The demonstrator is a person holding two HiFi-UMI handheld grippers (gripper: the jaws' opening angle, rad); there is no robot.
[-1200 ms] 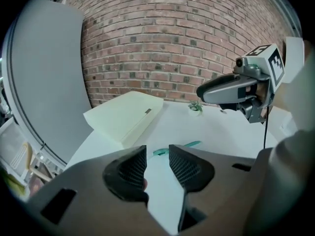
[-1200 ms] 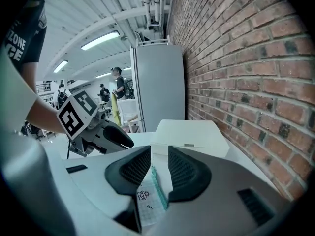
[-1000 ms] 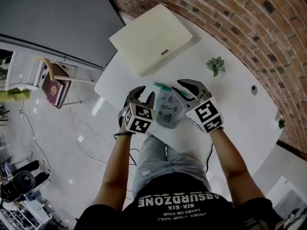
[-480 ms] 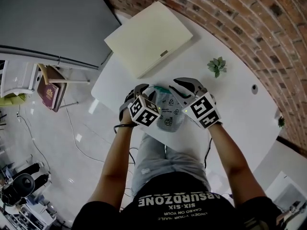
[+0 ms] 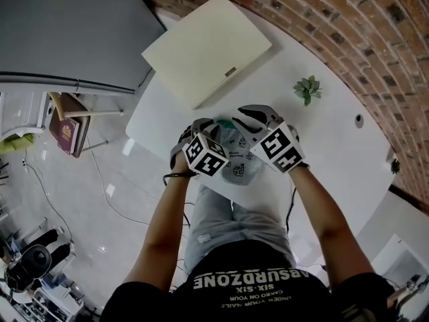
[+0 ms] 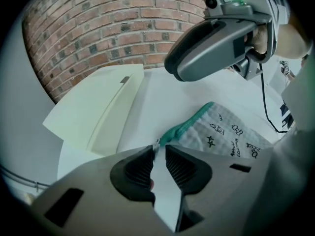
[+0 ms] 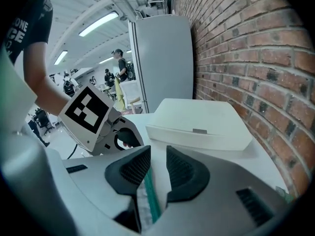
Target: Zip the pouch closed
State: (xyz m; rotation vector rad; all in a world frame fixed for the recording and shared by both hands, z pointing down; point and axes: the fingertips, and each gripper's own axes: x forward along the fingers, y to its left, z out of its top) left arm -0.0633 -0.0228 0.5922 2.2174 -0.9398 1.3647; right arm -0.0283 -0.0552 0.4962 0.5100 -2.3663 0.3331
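Left claw (image 6: pixel 159 150), just closing but still apart, sits at the zipper (image 6: pixel 187 124) end of the pouch (image 6: pixel 231 136). Right claw (image 7: pixel 158 154), apart, straddles the zipper at lower centre.

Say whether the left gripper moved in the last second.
Yes. Against the cream box, the left gripper moved nearer; its jaws have just been closing, the zipper's end at their tips.

The head view looks steeply down from above the person onto the white surface (image 5: pixel 335 126), taking in both arms and the brick wall (image 5: pixel 348 19). The left gripper view rides low behind the left hand-held gripper (image 6: pixel 158 150), close over the surface, facing that wall. The right gripper view, behind the right hand-held gripper (image 7: pixel 157 154), looks along the wall. All three share the cream case (image 5: pixel 208 49) and the pouch (image 6: pixel 231 134).
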